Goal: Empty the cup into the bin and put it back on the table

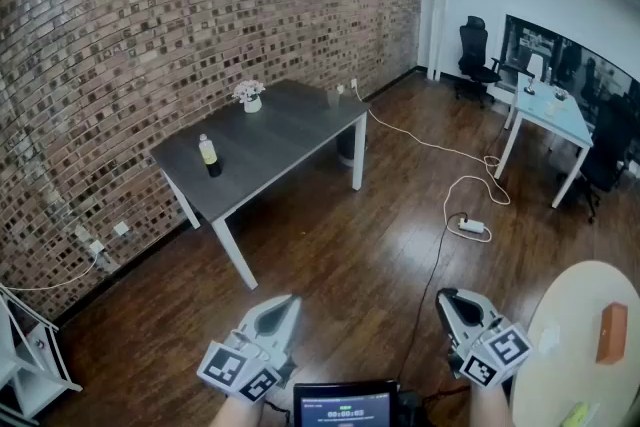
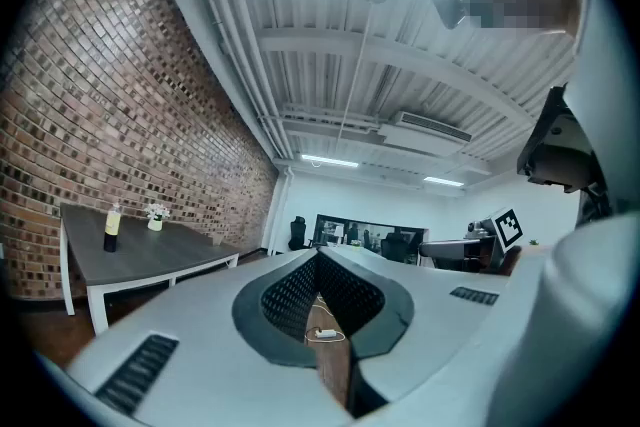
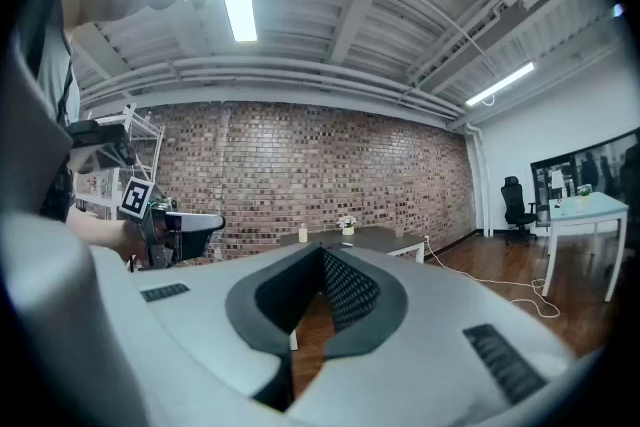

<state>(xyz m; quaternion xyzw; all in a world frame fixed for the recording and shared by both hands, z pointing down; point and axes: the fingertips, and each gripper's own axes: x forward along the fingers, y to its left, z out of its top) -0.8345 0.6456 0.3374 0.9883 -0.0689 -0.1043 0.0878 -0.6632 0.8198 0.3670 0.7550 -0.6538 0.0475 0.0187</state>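
Ahead, grey table (image 1: pixel 290 135), left claw (image 1: pixel 284 303), right claw (image 1: pixel 449 299) closed, empty.

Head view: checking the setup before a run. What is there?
grey table: one, grey, centre left
bottle: one, yellow, on grey table
flower pot: one, white, on grey table
cup: one, pale, grey table's far end
bin: one, dark, under that end
power strip: one, white, on floor
office chair: one, black, far corner
round table: one, beige, lower right
block: one, orange, on round table
left gripper: one, grey, bottom, shut
right gripper: one, grey, bottom, shut
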